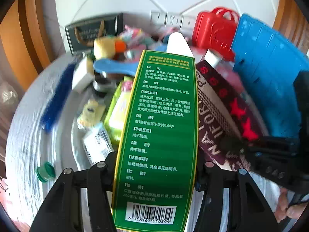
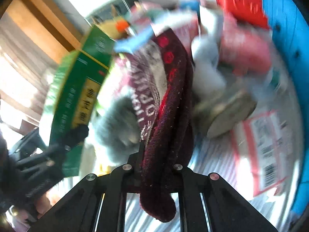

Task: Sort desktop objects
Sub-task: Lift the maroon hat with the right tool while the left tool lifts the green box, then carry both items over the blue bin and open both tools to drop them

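Green box [image 1: 158, 135]: Chinese medicine text, 0.66克, 200毫升, barcode 6 918163 010894. Maroon knit cloth [image 1: 218, 116]: partial letters "NA", "FOR", remainder unclear.

Green box [image 1: 160, 127] beside maroon sock [image 2: 170, 104], aloft.

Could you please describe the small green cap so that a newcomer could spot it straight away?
Start at the white cloth left of the green box held by the left gripper. Pass the long blue brush; the green cap lies nearer. It alone is small, round and teal-green, lying apart.
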Demonstrator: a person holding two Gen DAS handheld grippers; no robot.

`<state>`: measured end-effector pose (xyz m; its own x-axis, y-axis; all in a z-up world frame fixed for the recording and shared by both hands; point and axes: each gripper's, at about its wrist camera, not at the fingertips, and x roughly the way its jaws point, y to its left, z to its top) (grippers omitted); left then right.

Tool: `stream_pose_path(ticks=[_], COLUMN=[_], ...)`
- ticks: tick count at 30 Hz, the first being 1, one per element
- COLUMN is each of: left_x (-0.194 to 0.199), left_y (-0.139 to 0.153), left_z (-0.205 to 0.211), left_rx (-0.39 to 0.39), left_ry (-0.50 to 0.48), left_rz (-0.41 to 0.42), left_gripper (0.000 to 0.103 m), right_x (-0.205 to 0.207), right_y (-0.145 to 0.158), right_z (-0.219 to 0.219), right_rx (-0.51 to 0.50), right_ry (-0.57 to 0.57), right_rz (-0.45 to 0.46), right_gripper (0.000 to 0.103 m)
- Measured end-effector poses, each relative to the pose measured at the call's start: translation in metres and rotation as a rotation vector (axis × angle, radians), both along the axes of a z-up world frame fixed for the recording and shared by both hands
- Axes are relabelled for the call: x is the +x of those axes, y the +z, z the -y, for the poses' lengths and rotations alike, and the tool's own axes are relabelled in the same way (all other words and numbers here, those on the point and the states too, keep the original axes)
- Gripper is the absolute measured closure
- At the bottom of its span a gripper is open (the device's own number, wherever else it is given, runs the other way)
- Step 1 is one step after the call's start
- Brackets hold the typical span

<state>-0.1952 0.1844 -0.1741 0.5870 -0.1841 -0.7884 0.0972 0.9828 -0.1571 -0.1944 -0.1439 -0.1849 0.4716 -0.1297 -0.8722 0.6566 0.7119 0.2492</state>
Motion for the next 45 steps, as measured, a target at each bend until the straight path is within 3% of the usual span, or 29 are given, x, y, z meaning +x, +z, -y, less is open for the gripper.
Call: stream_pose_path(ticks=[6,13,18,25,32,37,40,41,45], left_x=[-0.013,-0.027,-0.036,-0.057,-0.112,-0.144,-0.149,-0.150,-0.145], left_y=[0.050,0.096,0.128,0.193,0.263,0.280,0.268,0.262,0.236], left_z=[-0.005,0.003,0.031,0.107,0.241,0.349,0.403,0.419,0.462], left_rx=[-0.023,-0.049,-0.068,-0.090,-0.145,-0.129,-0.095,-0.087,-0.027], left_ry=[-0.042,-0.127,-0.193,-0.277,-0.367,-0.405,-0.431,-0.468,-0.464], left_rz=[0.118,0.214,0.269,0.355,0.399,0.356,0.264,0.227,0.104], left_gripper=[0.049,0.049,0.049,0.049,0.049,0.049,0.049,0.049,0.048], right_x=[-0.011,-0.014,-0.036,-0.098,-0.226,-0.316,-0.362,-0.372,-0.398], right_y=[0.087,0.155,0.203,0.279,0.354,0.360,0.338,0.330,0.302], right_z=[-0.023,-0.048,-0.055,-0.048,-0.007,0.045,0.088,0.100,0.132], right_rx=[-0.177,-0.318,-0.410,-0.562,-0.733,-0.741,-0.662,-0.631,-0.552], right_ry=[-0.012,-0.070,-0.117,-0.190,-0.284,-0.320,-0.335,-0.336,-0.338], right_rz=[0.119,0.181,0.208,0.290,0.317,0.234,0.159,0.145,0.102], right_gripper=[0.093,0.093,0.093,0.093,0.093,0.093,0.093,0.093,0.093])
